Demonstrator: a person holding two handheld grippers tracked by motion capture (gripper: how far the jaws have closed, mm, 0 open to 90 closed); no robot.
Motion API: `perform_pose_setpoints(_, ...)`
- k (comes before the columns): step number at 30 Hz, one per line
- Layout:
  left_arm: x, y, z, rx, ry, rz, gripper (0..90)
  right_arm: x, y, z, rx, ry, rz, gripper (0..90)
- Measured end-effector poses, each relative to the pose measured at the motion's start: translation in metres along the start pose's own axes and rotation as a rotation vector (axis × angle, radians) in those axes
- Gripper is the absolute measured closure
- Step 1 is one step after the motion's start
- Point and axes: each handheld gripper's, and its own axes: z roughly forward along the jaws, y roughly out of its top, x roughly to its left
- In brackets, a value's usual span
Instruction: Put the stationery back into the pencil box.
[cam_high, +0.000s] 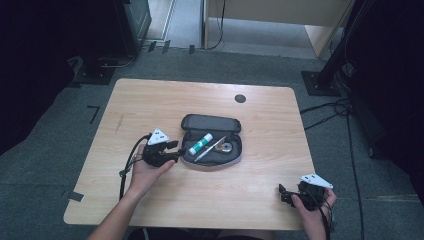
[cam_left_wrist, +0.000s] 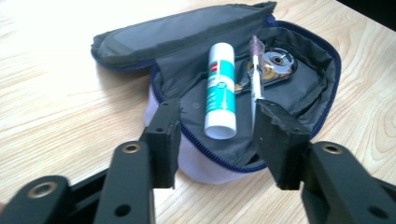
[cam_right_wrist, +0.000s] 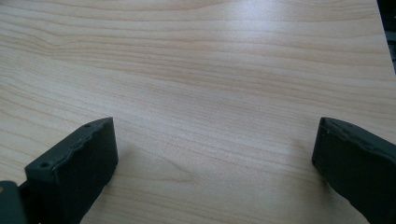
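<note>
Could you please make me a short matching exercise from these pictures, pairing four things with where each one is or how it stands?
Things:
1. glue stick
2. pen
3. left gripper
4. right gripper

Places or states:
A. open over bare wood near the table's front right corner
B. lying in the open pencil case, white with a green label
C. open at the near edge of the pencil case
D. lying in the pencil case beside the glue stick, thin, with a purple end

Pairs: 1-B, 2-D, 3-C, 4-A
</note>
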Motion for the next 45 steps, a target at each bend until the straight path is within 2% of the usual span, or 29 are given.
perform_pose_setpoints(5, 0.008, -0.005, -0.009, -0.001, 0.039, -0.032, 40.1, 0.0, 0.0, 0.0, 0.001, 0.0, -0.001, 0.0)
perform_pose_setpoints(12, 0.017, -0.014, -0.022, 0.002, 0.102, -0.048, 25.9, 0.0, 0.0, 0.0, 0.0, 0.0, 0.0, 0.0)
perform_pose_setpoints(13, 0.018, -0.015, -0.023, 0.004, 0.108, -0.055, 20.8, 0.0, 0.0, 0.0, 0.0, 0.0, 0.0, 0.0)
perform_pose_setpoints(14, 0.019, -0.016, -0.025, 0.002, 0.113, -0.055, 20.8, 0.0, 0.0, 0.0, 0.0, 0.0, 0.0, 0.0)
perform_pose_setpoints(16, 0.021, -0.02, -0.029, 0.005, 0.119, -0.056, 14.2, 0.0, 0.0, 0.0, 0.0, 0.0, 0.0, 0.0)
perform_pose_setpoints(19, 0.022, -0.023, -0.033, -0.002, 0.128, -0.061, 11.6, 0.0, 0.0, 0.0, 0.0, 0.0, 0.0, 0.0)
perform_pose_setpoints(23, 0.026, -0.031, -0.04, -0.007, 0.142, -0.087, 7.1, 0.0, 0.0, 0.0, 0.0, 0.0, 0.0, 0.0)
perform_pose_setpoints(24, 0.027, -0.032, -0.042, -0.002, 0.145, -0.09, 3.6, 0.0, 0.0, 0.0, 0.0, 0.0, -0.002, 0.0)
perform_pose_setpoints(27, 0.032, -0.041, -0.048, -0.012, 0.154, -0.12, 3.0, 0.0, 0.0, 0.0, 0.0, -0.003, 0.0, 0.0)
perform_pose_setpoints(36, 0.039, -0.058, -0.059, -0.011, 0.16, -0.16, 0.0, 0.0, 0.0, 0.0, 0.003, -0.009, 0.009, 0.0)
perform_pose_setpoints(45, 0.05, -0.082, -0.077, -0.007, 0.215, -0.203, 0.0, 0.0, 0.0, 0.0, 0.003, -0.009, 0.009, 0.0)
